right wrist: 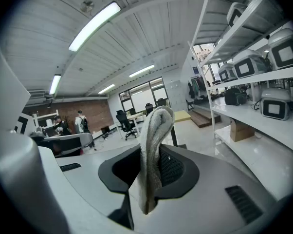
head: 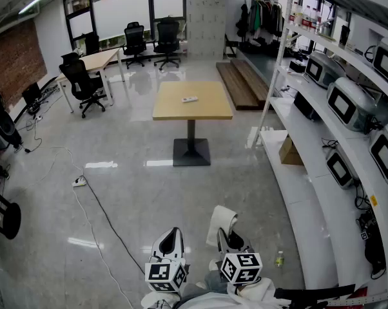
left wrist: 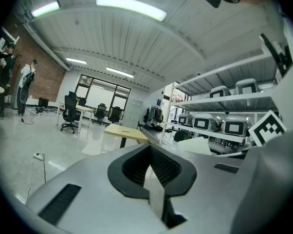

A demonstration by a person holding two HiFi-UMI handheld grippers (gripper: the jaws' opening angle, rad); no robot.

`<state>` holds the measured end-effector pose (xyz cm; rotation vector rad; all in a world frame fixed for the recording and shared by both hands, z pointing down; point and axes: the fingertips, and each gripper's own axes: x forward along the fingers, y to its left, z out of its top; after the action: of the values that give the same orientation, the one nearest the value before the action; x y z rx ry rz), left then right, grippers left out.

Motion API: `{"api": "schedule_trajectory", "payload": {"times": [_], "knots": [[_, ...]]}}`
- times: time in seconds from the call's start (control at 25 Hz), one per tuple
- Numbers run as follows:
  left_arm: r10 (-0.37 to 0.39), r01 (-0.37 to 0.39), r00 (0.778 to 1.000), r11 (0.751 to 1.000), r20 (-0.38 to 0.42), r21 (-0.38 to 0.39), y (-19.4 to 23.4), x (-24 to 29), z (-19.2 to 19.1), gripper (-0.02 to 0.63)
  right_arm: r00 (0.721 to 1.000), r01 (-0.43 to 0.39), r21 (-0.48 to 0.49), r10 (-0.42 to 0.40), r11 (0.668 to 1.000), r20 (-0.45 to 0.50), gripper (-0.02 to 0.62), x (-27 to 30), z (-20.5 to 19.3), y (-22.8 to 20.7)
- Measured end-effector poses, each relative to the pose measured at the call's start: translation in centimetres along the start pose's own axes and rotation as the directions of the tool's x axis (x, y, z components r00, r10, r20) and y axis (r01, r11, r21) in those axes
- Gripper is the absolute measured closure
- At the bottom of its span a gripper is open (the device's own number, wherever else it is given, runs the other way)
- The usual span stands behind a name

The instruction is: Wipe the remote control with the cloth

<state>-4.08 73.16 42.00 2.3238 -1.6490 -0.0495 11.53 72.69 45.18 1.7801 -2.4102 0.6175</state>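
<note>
1. Our right tool [head: 229, 239] is clamped on the cloth [right wrist: 154, 145]. The cloth stands folded between the jaws, and a rounded loop of it pokes out past the tips. We judge it is held this way so that soft fabric, not hard plastic, meets the thing to be cleaned.
2. Our left tool [left wrist: 151, 172] has its jaws pressed together with nothing between them. It seems kept free, perhaps to steady the thing while the other tool rubs.
3. The remote control [head: 190, 99] lies alone near the middle of the yellow-topped surface [head: 213, 111]. It is well apart from us, across a stretch of shiny floor [head: 136, 192].
4. We hold both tools low and close to the body, side by side, aimed roughly toward that surface. From this we judge that wiping has not begun and that we first need to walk over.
5. Once there, we would want to bring the cloth's loop down flat along the remote control. It is small and light-looking, so we think a hard push could slide it across the top.
</note>
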Motion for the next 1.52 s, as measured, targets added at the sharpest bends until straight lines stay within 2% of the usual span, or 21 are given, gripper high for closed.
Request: {"api": "schedule_trajectory", "payload": {"times": [0.36, 0.76, 1.16, 1.52], "knots": [[-0.006, 0.006, 1.0, 1.0, 0.007, 0.011, 0.7, 4.4, 0.9, 0.604, 1.0, 0.02, 0.006, -0.02, 1.0, 0.009, 0.506, 3.6, 1.7, -2.4], [0.017, -0.017, 1.0, 1.0, -0.001, 0.013, 2.4, 10.8, 1.9, 0.604, 1.0, 0.001, 0.014, -0.001, 1.0, 0.006, 0.506, 9.8, 4.2, -4.5], [0.042, -0.042, 0.999, 0.999, 0.007, 0.017, 3.6, 19.0, 4.2, 0.604, 1.0, -0.013, 0.017, 0.013, 1.0, 0.013, 0.506, 17.0, 8.5, -8.1], [0.049, -0.049, 0.999, 0.999, -0.006, 0.006, 4.4, 26.0, 4.5, 0.604, 1.0, -0.023, 0.017, 0.023, 1.0, -0.01, 0.506, 22.9, 10.1, -11.4]]}}
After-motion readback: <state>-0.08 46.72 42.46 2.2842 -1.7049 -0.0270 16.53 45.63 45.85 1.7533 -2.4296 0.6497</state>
